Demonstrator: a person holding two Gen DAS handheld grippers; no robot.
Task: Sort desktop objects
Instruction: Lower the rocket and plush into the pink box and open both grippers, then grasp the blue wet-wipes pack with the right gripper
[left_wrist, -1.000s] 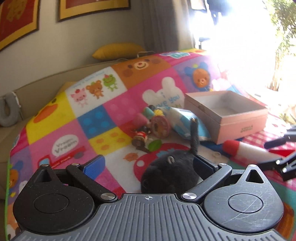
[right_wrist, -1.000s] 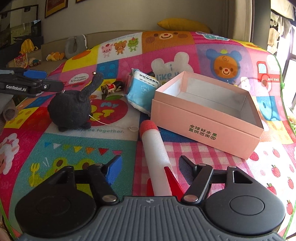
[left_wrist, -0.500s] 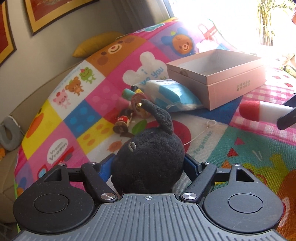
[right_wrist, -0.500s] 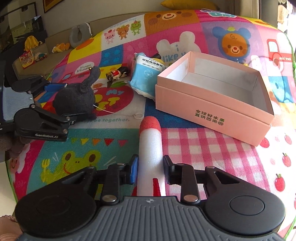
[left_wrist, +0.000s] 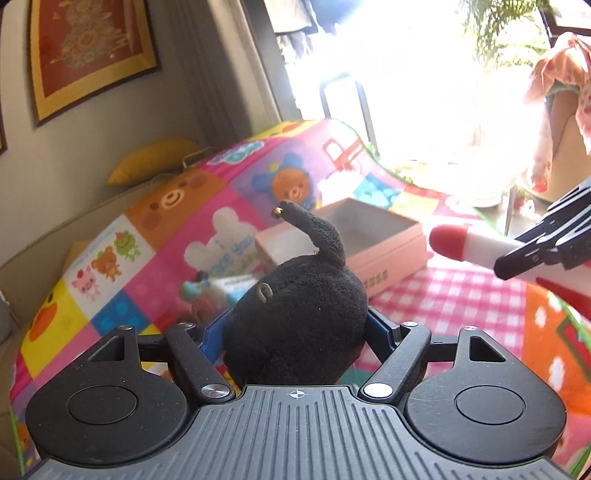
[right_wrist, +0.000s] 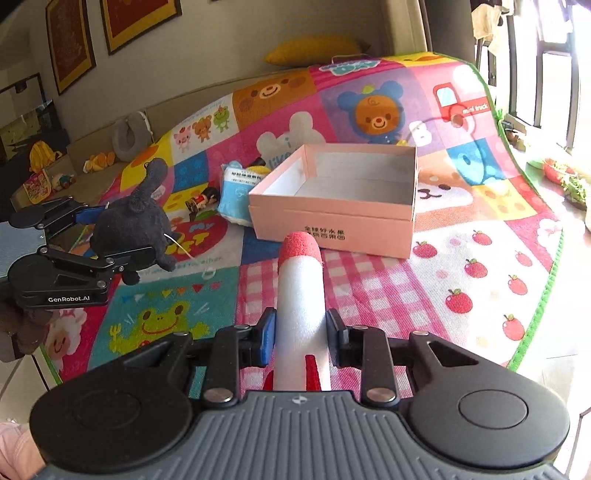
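Both hands are at the carrying step: each gripper has a toy off the play mat (right_wrist: 369, 295) and is heading for the pink box (right_wrist: 332, 206), which stands open and empty near the middle of the mat, toward its far edge.

The left gripper (left_wrist: 299, 325) is clamped on the black plush toy (left_wrist: 295, 317); its jaws are closing a little further, squeezing the soft body between the pads. In the right wrist view the plush hangs clear of the mat at its left edge.

The right gripper (right_wrist: 301, 332) is shut tight on the foam rocket (right_wrist: 301, 295), white with a red tip, whose nose points at the box's near wall.

A blue packet (right_wrist: 236, 192) and a small figurine (right_wrist: 201, 203) lie beside the box's left wall, not yet sorted.

Next, each toy probably needs lifting over the box rim before the jaws part. The two hands should go in one after the other, so the grippers do not collide above the box.
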